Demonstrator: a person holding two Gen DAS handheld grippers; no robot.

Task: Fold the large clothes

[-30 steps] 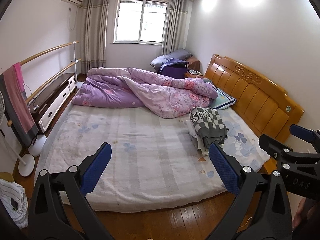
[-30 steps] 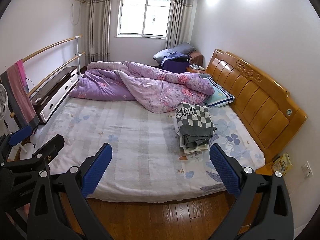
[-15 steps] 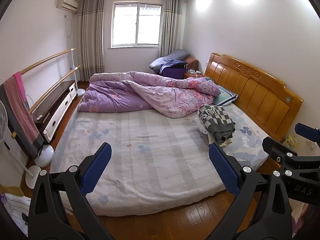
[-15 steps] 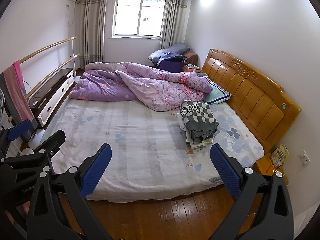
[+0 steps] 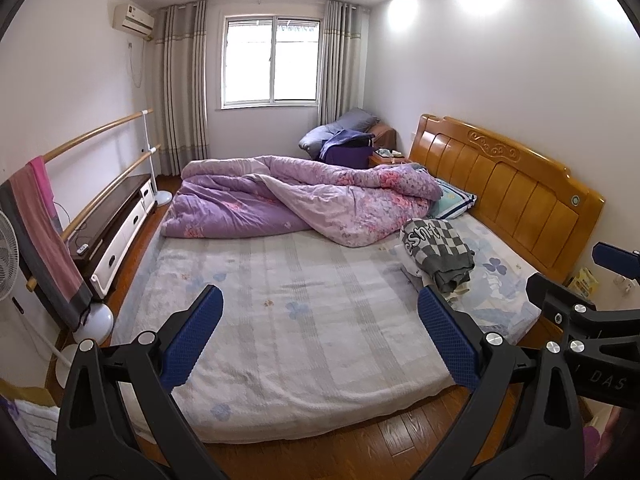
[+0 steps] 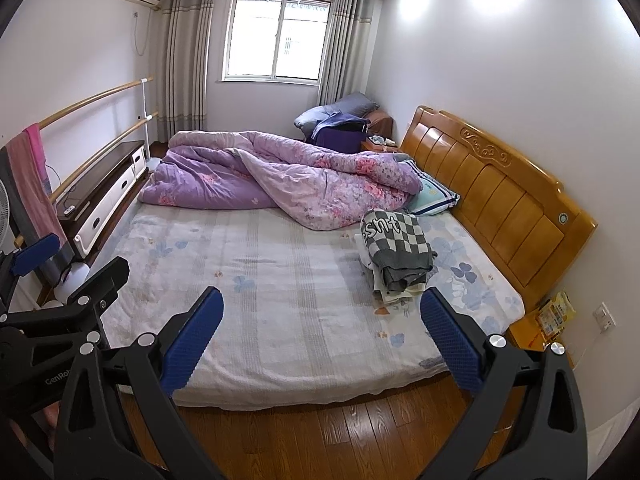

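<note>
Checked grey-and-white garment (image 6: 396,246) tops small pile of clothes (image 5: 434,268) on bed (image 5: 304,320), near wooden headboard (image 6: 492,196), just beside purple quilt (image 5: 304,200). Left gripper (image 5: 320,334) and right gripper (image 6: 322,332) both spread wide, empty, held over floor at bed's foot, well apart from pile.
</note>
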